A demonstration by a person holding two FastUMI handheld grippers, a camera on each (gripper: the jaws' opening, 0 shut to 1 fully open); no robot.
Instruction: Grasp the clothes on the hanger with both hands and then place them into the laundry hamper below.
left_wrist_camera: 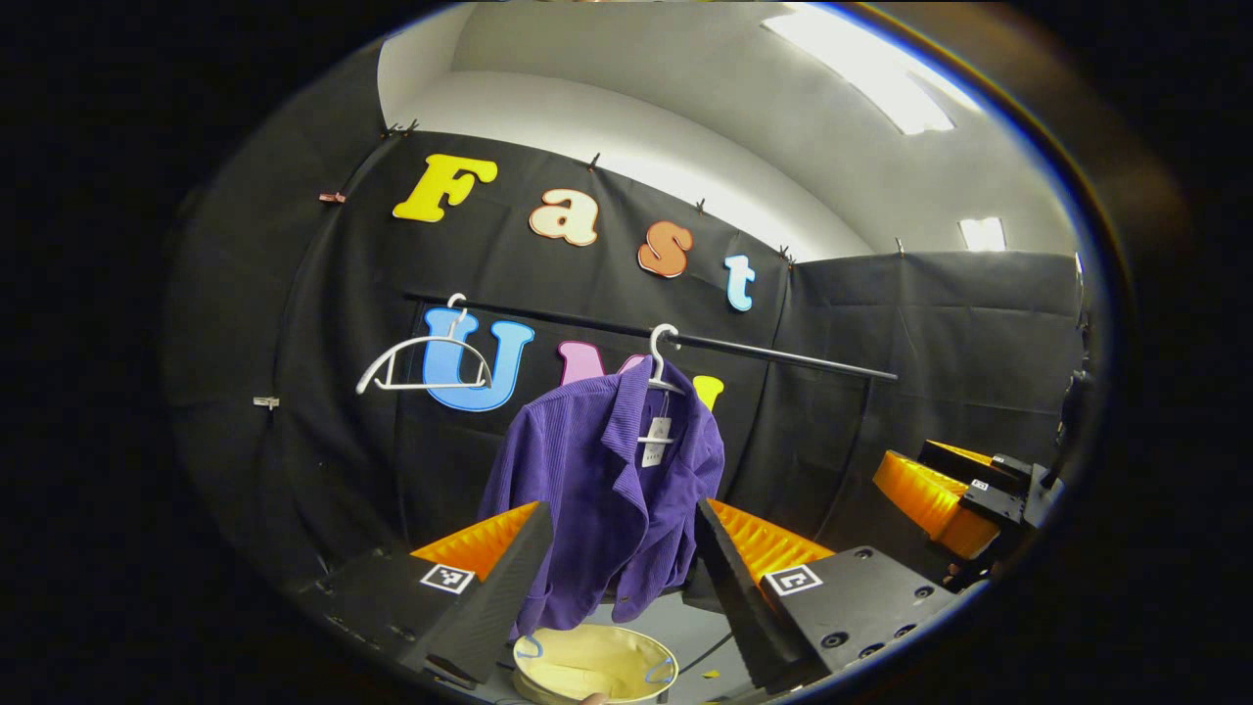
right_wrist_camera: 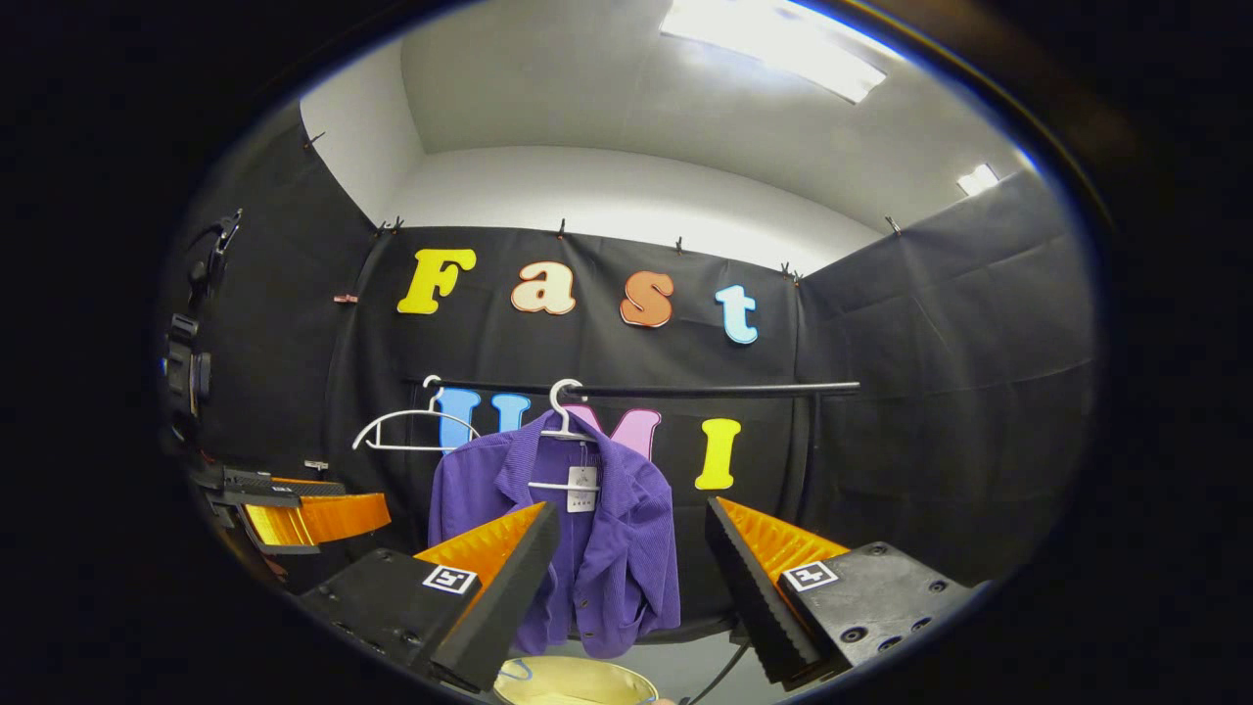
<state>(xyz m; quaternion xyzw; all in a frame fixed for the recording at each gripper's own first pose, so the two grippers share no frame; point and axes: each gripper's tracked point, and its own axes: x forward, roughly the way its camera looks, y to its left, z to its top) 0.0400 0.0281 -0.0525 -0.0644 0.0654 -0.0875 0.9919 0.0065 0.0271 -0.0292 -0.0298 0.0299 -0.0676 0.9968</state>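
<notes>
Black-draped booth, one dark rail (left_wrist_camera: 685,343) across the back. Two white hangers (left_wrist_camera: 423,364): one bare, one carrying one purple shirt (left_wrist_camera: 607,490). Directly below, one yellow hamper (left_wrist_camera: 595,666), nothing visible inside. Left gripper (left_wrist_camera: 622,534) and right gripper (right_wrist_camera: 631,534) both spread wide, gripping nothing.

Each gripper carries two wedge-shaped fingers with ribbed inner faces, mounted on dark blocks studded with round screw heads. The left gripper (left_wrist_camera: 622,534) and the right gripper (right_wrist_camera: 631,539) each bear a square black-and-white marker on both blocks, just behind the fingers.
</notes>
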